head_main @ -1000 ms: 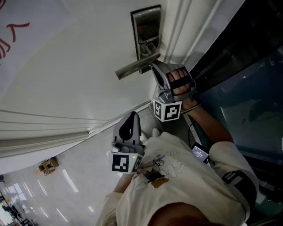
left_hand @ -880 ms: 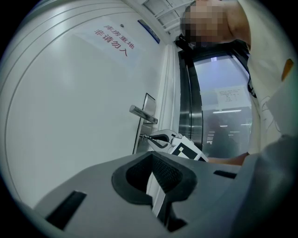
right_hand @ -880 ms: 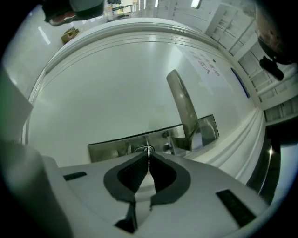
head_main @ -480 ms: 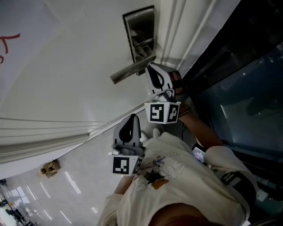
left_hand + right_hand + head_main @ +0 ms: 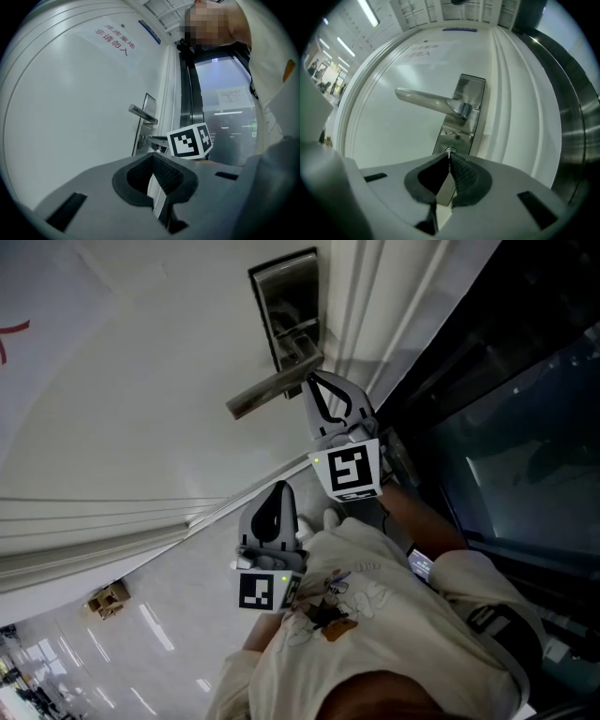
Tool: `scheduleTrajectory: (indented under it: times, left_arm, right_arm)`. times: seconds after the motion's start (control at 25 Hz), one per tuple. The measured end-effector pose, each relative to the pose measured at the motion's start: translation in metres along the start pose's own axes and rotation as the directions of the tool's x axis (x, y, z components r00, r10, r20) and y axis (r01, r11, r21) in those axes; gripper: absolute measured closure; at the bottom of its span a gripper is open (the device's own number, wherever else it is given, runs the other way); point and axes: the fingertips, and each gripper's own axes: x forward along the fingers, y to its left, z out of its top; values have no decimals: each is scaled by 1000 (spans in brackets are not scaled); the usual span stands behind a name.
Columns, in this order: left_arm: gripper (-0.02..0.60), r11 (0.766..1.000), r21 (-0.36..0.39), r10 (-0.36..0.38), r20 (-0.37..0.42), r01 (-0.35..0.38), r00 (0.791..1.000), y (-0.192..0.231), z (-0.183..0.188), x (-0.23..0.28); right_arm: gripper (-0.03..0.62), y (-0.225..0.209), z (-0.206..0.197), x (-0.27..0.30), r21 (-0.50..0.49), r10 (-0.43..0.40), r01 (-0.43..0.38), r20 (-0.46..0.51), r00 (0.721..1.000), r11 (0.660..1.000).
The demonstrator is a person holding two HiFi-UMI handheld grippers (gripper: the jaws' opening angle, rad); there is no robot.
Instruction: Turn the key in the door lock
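Observation:
A steel lock plate [image 5: 461, 117] with a lever handle [image 5: 426, 101] sits on the white door. Below the handle, a small silver key [image 5: 450, 151] stands in the lock. My right gripper [image 5: 449, 157] is shut on the key, its tips close against the plate. In the head view the right gripper [image 5: 314, 382] reaches level to the plate [image 5: 286, 306] under the handle [image 5: 267, 393]. My left gripper [image 5: 278, 491] hangs back near the body, away from the door. Seen in its own view, the left gripper [image 5: 152, 158] is shut on nothing.
The white door frame [image 5: 520, 108] runs beside the lock plate, with a dark glass panel [image 5: 506, 399] past it. Red print [image 5: 115, 41] marks the door higher up. A small brown box [image 5: 105, 595] lies on the shiny floor.
The right gripper has rolled about its own axis at the lock; its marker cube now faces the head camera and hides the hand. The left gripper has stayed where it was.

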Motion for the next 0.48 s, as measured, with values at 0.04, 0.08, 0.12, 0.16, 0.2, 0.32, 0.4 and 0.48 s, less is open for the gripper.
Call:
scheduleTrajectory:
  times: [0.04, 0.08, 0.12, 0.16, 0.2, 0.32, 0.4, 0.48]
  left_arm:
    - [578, 1000, 0, 2, -1, -2, 1000, 0, 0, 0]
    - [578, 1000, -1, 6, -1, -6, 1000, 1, 0, -1]
    - [578, 1000, 0, 13, -3, -13, 1000, 2, 0, -2]
    - [580, 1000, -1, 21, -6, -21, 1000, 4, -1, -3]
    - [578, 1000, -5, 25, -8, -26, 1000, 5, -2, -4]
    - [578, 999, -17, 27, -8, -27, 1000, 6, -7, -6]
    - [580, 999, -19, 27, -8, -27, 1000, 6, -7, -6]
    - [578, 1000, -19, 22, -4, -23, 1000, 4, -7, -5]
  right_arm:
    - [579, -1, 0, 0, 48, 6, -7, 2, 1000, 999]
    - [579, -2, 1, 0, 86, 11, -11, 4, 1000, 996]
    - [579, -2, 1, 0, 112, 12, -13, 6, 1000, 994]
    - [577, -3, 1, 0, 133, 11, -12, 7, 1000, 991]
    - [579, -3, 1, -1, 155, 11, -12, 6, 1000, 988]
    - [577, -4, -1, 0, 274, 36, -36, 4, 999, 961]
    - [576, -4, -2, 0, 382, 65, -62, 7, 998, 922]
    - [574, -5, -3, 0, 485, 91, -84, 9, 996, 870]
